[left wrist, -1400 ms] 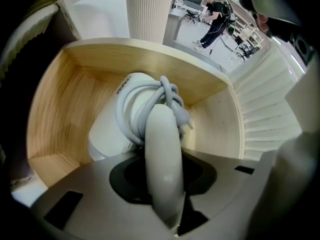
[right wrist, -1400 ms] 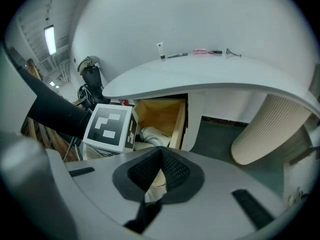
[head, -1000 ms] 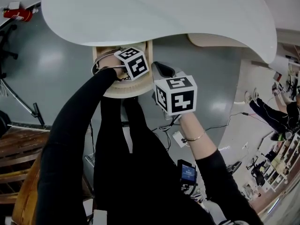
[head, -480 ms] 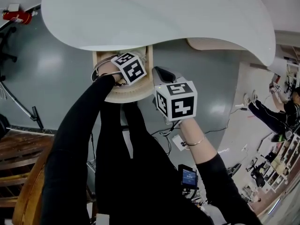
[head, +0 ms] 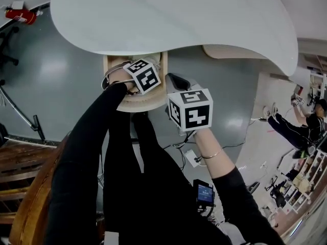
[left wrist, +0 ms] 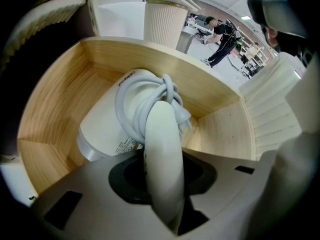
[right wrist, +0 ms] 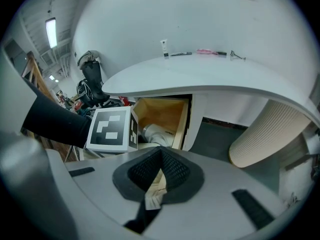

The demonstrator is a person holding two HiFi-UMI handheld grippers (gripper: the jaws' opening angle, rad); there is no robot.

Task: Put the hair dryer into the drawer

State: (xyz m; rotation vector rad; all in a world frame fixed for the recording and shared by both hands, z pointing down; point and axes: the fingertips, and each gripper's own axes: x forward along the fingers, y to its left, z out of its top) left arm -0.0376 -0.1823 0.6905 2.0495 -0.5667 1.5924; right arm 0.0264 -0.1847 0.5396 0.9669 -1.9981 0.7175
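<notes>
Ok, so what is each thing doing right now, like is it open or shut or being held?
drawer: pulled open.
hair dryer: lying inside the drawer, not let go yet.
cord: wound into a bundle on the hair dryer.
left gripper: shut on the hair dryer, down in the drawer.
right gripper: jaws together, outside the drawer.

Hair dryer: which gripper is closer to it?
Left. The left gripper reaches into the drawer, clamped on the handle of the hair dryer. The right gripper hangs outside the drawer, off to its right, not touching the dryer.
</notes>
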